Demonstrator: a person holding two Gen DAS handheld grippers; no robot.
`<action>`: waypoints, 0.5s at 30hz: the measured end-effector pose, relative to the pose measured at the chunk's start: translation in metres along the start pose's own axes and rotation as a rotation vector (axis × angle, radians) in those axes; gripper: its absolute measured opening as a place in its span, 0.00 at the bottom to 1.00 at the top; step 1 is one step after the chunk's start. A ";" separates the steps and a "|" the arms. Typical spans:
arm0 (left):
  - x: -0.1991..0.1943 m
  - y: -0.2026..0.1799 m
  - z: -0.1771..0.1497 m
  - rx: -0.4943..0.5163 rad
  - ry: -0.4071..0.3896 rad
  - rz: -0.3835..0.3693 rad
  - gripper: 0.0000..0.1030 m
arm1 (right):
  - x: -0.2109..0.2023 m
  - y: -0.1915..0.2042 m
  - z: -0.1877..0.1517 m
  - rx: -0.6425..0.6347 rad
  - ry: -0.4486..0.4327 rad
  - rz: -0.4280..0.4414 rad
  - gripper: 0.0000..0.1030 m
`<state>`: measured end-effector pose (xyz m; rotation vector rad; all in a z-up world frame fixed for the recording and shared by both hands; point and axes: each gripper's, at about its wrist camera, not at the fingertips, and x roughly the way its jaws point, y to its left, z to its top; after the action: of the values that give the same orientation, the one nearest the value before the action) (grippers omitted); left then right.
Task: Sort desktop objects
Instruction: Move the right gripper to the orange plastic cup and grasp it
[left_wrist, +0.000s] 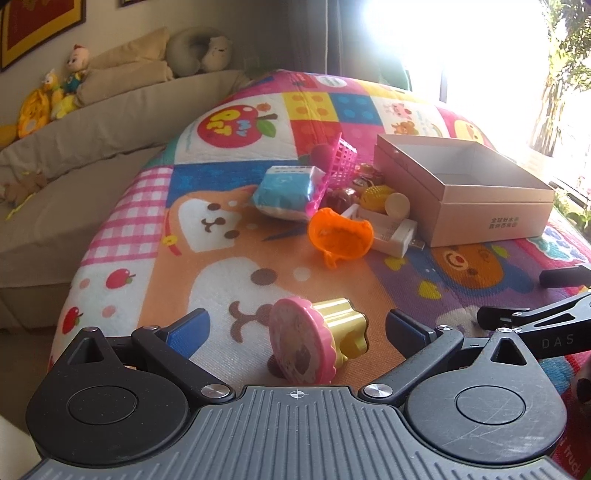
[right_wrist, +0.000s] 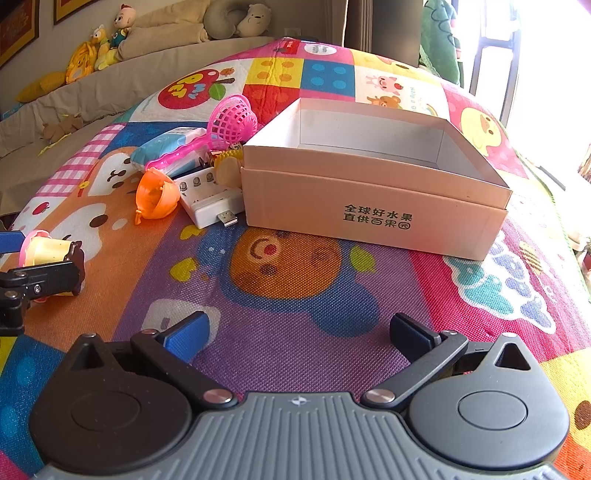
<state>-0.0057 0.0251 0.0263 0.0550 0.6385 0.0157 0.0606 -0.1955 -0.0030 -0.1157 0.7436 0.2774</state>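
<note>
Lying on its side between the spread fingers of the left gripper (left_wrist: 297, 328): a toy stamp (left_wrist: 317, 341) with a frilled pink disc and a glossy gold plastic handle, touched by neither blue pad. Seen from the right wrist as the same stamp (right_wrist: 44, 251), partly hidden behind the left gripper's black finger at the frame's left edge. Right gripper (right_wrist: 299, 332) likewise wide open and holding nothing, hovering over the woven, cartoon-printed play mat (right_wrist: 295, 332).

Further back, an open pink cardboard box (right_wrist: 373, 210) with a white interior and dark printed characters on its front wall; floor of the box mostly hidden by the near wall. Just left of the box, a heap of small things: an orange plastic cup-shaped toy (right_wrist: 155, 197) tipped on its side, a white battery charger (right_wrist: 208, 201) with a USB plug sticking out, a pink mesh scoop (right_wrist: 232, 120) whose handle crosses a soft blue-and-white packet (right_wrist: 166, 147), and a yellow toy corn (left_wrist: 376, 195) beside a pale round piece. Several dark, glossy little items behind the corn, too crowded to identify.

Upper right of the left wrist view bleached out by window glare. Beige sofa (left_wrist: 92, 122) behind the mat, lined with cushions and plush toys.
</note>
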 end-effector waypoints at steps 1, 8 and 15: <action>0.001 0.001 0.000 0.004 0.001 -0.001 1.00 | 0.000 0.000 0.000 0.000 0.002 0.001 1.00; 0.002 0.015 0.004 -0.042 0.004 0.006 1.00 | 0.001 0.000 0.001 -0.008 0.006 0.005 1.00; -0.023 0.055 0.019 -0.144 -0.073 0.030 1.00 | -0.008 0.048 0.014 -0.318 -0.136 0.050 0.79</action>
<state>-0.0121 0.0783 0.0584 -0.0735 0.5626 0.0877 0.0506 -0.1484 0.0127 -0.3760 0.5633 0.4462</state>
